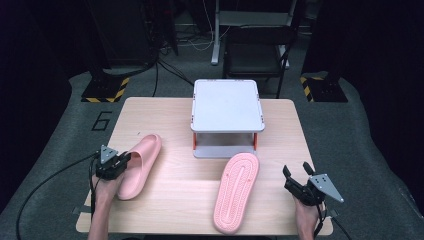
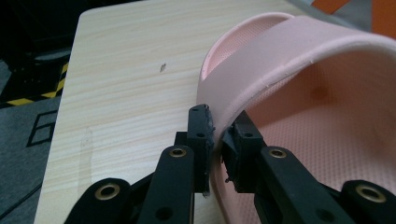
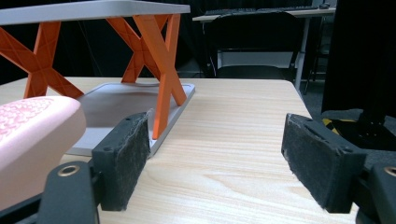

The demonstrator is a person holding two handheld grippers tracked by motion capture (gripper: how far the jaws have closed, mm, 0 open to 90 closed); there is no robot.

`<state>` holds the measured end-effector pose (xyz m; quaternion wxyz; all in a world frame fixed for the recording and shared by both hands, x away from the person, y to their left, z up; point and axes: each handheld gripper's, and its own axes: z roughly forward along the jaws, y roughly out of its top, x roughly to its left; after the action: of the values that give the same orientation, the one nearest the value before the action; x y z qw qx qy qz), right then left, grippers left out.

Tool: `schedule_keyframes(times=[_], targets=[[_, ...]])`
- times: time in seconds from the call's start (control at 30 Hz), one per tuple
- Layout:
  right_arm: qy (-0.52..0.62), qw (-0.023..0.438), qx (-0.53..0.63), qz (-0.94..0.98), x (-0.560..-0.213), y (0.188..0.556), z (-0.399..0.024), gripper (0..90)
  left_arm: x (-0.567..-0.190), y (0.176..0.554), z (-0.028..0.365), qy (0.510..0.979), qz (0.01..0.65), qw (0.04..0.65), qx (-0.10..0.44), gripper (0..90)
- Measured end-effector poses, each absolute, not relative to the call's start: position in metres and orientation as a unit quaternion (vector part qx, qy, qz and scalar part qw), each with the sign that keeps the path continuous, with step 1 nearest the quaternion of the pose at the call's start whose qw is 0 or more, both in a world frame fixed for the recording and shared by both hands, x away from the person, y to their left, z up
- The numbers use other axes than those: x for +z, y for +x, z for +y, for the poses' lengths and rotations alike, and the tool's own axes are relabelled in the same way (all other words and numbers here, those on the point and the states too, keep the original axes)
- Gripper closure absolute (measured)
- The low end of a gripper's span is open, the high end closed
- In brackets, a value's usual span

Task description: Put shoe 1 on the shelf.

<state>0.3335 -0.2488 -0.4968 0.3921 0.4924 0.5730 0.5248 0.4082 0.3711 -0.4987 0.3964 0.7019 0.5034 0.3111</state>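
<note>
on the desk's (image 1: 190,200) left side the left hand-held gripper (image 2: 215,140) pinches the upright pink slipper's (image 1: 141,165) side wall, so lift it level, while the right hand-held gripper (image 3: 219,158) gapes empty beside the overturned slipper (image 1: 236,192)

Slipper (image 2: 327,116) heel cut off; floor mark (image 1: 102,120) perhaps "6".

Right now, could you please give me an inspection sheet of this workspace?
Surface: wooden table, small mark near its left.
Job's things: upright pink slipper at left; second pink slipper sole-up; grey two-tier rack, orange legs.
Clutter: nothing seen.
Grippers: left gripper shut on the upright slipper's side wall; right gripper open, empty.
Cables: black cable trails off left.
Surroundings: dark room, chair, hazard-striped bases.
</note>
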Motion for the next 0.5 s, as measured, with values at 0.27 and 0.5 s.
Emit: schedule_keyframes(times=[0.27,0.5], targets=[[0.478,0.387,0.531,0.583,-0.487,0.336,-0.243,23.3,-0.488,0.392,0.352,0.721,0.471,0.395,0.320,81.0],[0.448,0.366,0.548,0.605,-0.455,0.354,-0.228,23.9,-0.478,0.383,0.319,0.732,0.436,0.417,0.316,80.8]])
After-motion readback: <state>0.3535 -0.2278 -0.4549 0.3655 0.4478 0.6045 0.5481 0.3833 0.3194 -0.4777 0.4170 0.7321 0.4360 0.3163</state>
